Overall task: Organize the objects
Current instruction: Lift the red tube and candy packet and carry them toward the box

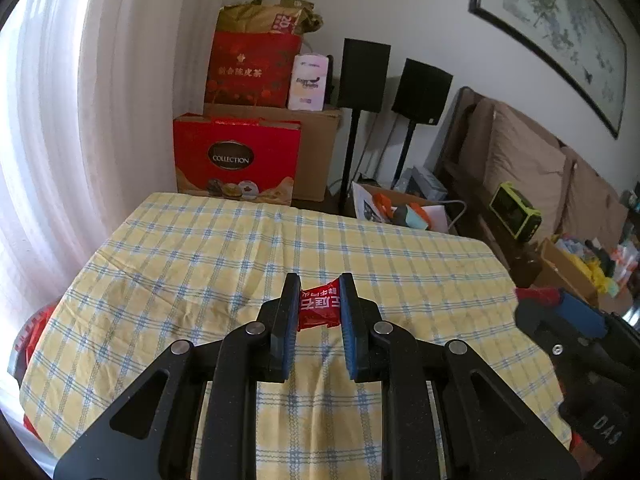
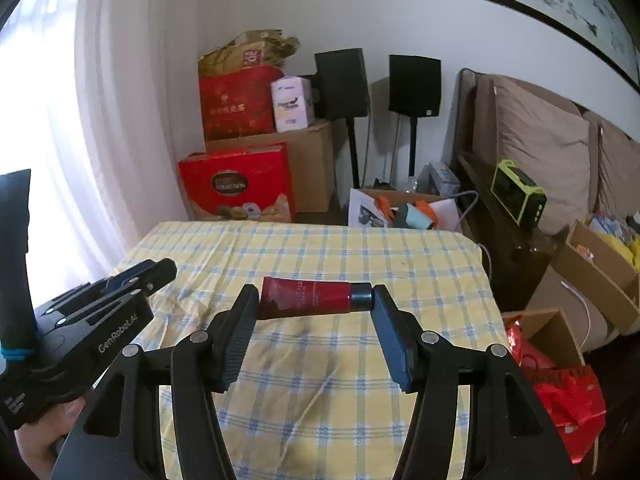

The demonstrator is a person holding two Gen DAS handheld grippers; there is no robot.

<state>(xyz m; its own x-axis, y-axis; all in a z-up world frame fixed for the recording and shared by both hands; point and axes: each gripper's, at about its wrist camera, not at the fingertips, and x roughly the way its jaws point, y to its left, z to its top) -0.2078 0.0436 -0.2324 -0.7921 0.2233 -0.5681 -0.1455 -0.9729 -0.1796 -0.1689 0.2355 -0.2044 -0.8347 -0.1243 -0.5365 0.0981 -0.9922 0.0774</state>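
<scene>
Both claws are up over the desk (image 1: 200, 248), which wears a yellow cloth with blue checks. The left claw (image 1: 320, 308) is pinching a small red packet (image 1: 320, 307) with white lettering, squeezed between its blue pads (image 1: 347, 320) and held clear above the cloth. In the right wrist view that same left claw (image 2: 158, 272) pokes in from the left edge, seen side-on, with a hand (image 2: 40, 436) gripping its handle below.

Over to the right claw (image 2: 314, 300): it is clamped on a dark red tube (image 2: 308, 299) lying crosswise between the pads, the crimped flat end against the left pad, the black cap (image 2: 361, 296) against the right one. The tube sits level and is off the cloth, over the middle of the desk. From the left wrist camera the right claw (image 1: 560, 312) is only a dark shape at the right edge, something red at its tip.

Behind the desk, red gift boxes (image 1: 238, 160) are stacked with a brown carton (image 1: 320, 148) in the corner. Two black speakers (image 1: 422, 92) stand on poles beside them. A sofa (image 2: 540, 148) with tan cushions runs along the right wall, and a red plastic bag (image 2: 568, 400) lies on the floor by the desk's right side.
</scene>
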